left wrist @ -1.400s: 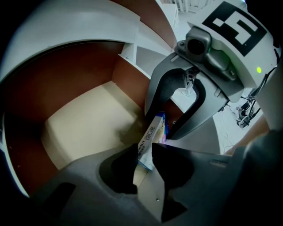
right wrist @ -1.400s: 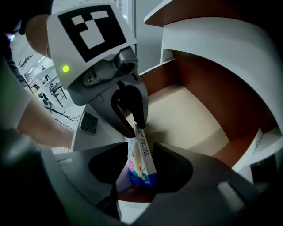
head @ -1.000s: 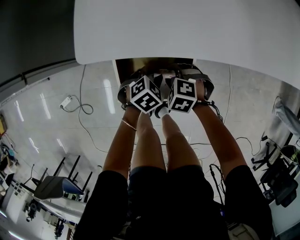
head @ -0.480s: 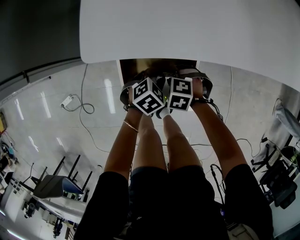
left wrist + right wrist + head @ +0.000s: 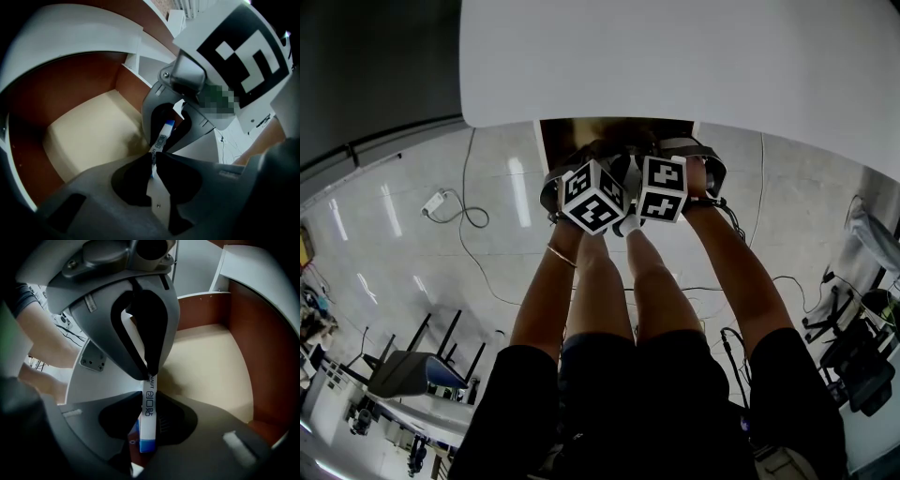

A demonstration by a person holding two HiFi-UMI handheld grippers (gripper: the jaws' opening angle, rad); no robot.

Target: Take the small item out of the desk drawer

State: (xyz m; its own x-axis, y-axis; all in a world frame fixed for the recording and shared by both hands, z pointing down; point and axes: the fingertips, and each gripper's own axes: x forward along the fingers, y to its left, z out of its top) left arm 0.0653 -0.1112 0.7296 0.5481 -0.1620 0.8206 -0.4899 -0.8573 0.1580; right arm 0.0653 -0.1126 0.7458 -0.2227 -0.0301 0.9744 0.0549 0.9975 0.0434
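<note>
Both arms (image 5: 546,281) reach down and forward side by side, past the person's knees, and bring the two tools together at the open drawer (image 5: 61,93) just under the edge of the white surface (image 5: 675,56). The marker cubes (image 5: 593,195) sit almost against each other. Both tools point down into the drawer and face each other tip to tip. The left tool (image 5: 153,157) has just been closing and now stands narrow, its tips pinched on one end of the box (image 5: 148,427), a thin white pack with dark print and a blue end. The right tool (image 5: 149,394) has also just been closing. It is about half wide, with the box standing between its jaws, blue end deepest in, and both jaws lie against its sides. So each tool holds the box at once, the left at the white end and the right further along. The box hangs roughly in line with the right tool, over the drawer's cream bottom. From these views I cannot tell whether it touches that bottom. The drawer has brown walls, and pale tiled floor (image 5: 412,234) shows to either side.
</note>
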